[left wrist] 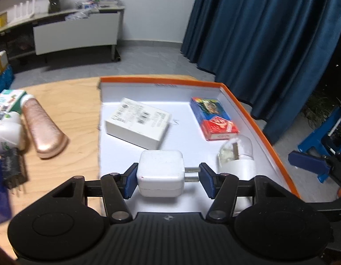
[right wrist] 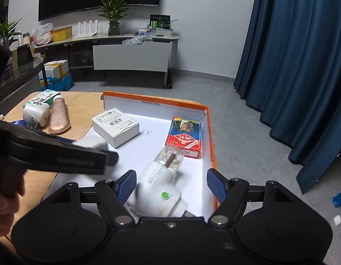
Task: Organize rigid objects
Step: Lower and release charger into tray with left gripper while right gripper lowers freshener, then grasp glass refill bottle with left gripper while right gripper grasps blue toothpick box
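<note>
Both poised over the tray (left wrist: 254, 119): left hand-held gripper (left wrist: 168, 180) clamps the charger (left wrist: 160, 173), right hand-held gripper (right wrist: 170, 185) gapes wide.

Wooden table (right wrist: 82, 101) — orange-rimmed tray (right wrist: 211, 137), copper tube (right wrist: 59, 117) (lying flat).

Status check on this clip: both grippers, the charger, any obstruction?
Left gripper shut on white charger, over orange-rimmed box. Right gripper open, above white bottle. Nothing blocking.
</note>
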Tool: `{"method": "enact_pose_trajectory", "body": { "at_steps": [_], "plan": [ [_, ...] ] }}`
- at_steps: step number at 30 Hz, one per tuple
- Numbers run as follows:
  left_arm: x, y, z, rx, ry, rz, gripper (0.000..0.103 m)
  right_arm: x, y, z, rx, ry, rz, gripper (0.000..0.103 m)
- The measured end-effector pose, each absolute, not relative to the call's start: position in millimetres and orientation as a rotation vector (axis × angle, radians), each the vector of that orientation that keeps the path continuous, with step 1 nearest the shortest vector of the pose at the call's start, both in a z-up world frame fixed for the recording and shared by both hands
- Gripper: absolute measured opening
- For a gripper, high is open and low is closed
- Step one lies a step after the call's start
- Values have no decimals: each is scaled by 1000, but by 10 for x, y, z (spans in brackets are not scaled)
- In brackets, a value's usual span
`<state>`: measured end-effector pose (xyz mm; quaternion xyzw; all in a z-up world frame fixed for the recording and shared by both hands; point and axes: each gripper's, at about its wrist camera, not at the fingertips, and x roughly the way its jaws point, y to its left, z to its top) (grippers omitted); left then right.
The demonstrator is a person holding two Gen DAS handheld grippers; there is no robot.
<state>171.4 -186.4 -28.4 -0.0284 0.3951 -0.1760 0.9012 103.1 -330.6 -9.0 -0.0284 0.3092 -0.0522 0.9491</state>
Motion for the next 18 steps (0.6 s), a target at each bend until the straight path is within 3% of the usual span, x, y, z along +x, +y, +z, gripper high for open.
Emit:
{"method": "enact_pose_trajectory", "body": {
  "at_steps": [3, 18],
  "plan": [
    [1649, -1872, -234, -51, 795, -375, 73, 999, -3303, -35, -58, 615, -113, 85],
    [1284, -1003, 134, -79, 705, -217, 81, 1051, -2729, 181, -23, 587, 53, 89]
  ]
}}
